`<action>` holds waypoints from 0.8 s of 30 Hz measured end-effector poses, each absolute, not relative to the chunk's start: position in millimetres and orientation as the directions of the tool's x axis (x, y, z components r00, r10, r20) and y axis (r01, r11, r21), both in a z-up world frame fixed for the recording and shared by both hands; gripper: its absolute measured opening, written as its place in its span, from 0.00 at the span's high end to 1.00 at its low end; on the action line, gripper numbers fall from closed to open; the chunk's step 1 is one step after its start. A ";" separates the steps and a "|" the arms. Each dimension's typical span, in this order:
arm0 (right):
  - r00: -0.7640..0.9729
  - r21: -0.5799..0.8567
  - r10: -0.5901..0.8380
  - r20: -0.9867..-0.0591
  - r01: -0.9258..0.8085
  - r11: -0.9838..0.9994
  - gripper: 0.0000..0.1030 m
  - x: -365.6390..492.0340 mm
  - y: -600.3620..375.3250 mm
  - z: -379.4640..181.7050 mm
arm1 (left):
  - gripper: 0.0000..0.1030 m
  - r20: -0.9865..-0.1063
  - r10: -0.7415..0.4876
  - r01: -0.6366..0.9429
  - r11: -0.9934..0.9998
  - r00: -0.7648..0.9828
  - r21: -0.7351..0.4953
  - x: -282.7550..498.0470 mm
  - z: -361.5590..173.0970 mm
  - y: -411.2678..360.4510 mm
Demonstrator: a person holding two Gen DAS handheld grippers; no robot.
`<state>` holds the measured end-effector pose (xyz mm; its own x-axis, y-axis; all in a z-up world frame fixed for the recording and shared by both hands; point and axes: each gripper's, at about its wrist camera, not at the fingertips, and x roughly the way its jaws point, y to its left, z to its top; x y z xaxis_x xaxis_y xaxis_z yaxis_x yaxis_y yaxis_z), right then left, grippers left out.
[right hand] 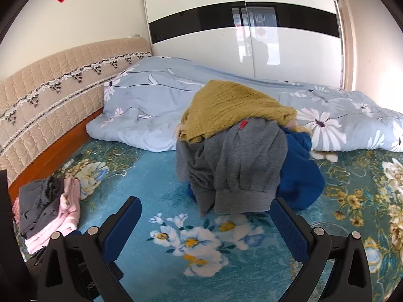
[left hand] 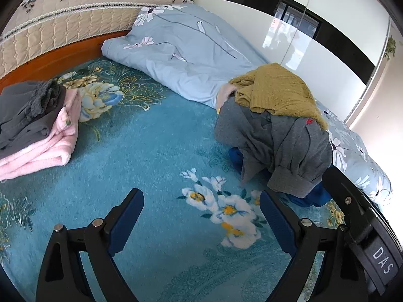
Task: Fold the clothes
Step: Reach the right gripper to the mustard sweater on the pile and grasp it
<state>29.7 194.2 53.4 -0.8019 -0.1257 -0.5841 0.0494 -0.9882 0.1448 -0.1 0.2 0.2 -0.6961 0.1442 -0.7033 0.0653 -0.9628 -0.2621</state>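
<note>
Just ahead of the spread, empty right gripper (right hand: 205, 212), the crumpled grey knit sweatshirt (right hand: 234, 171) hangs hem-first; the left gripper (left hand: 201, 206), likewise spread, sits farther off.

Your left hand-held gripper (left hand: 201, 198) is wide open, nothing btwn its blue pads (left hand: 127, 224), tilted down. Your right hand-held gripper (right hand: 205, 207) is also wide open, pads (right hand: 286, 231) bare, tilted down too. The right one's body shows at the left view's right edge.
</note>
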 end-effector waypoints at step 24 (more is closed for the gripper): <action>-0.690 0.661 -0.500 -0.524 0.041 -0.749 0.08 -133.7 283.8 72.3 | 0.09 -0.662 0.182 0.120 -0.916 -0.727 -0.383 -16.6 -3.9 -32.4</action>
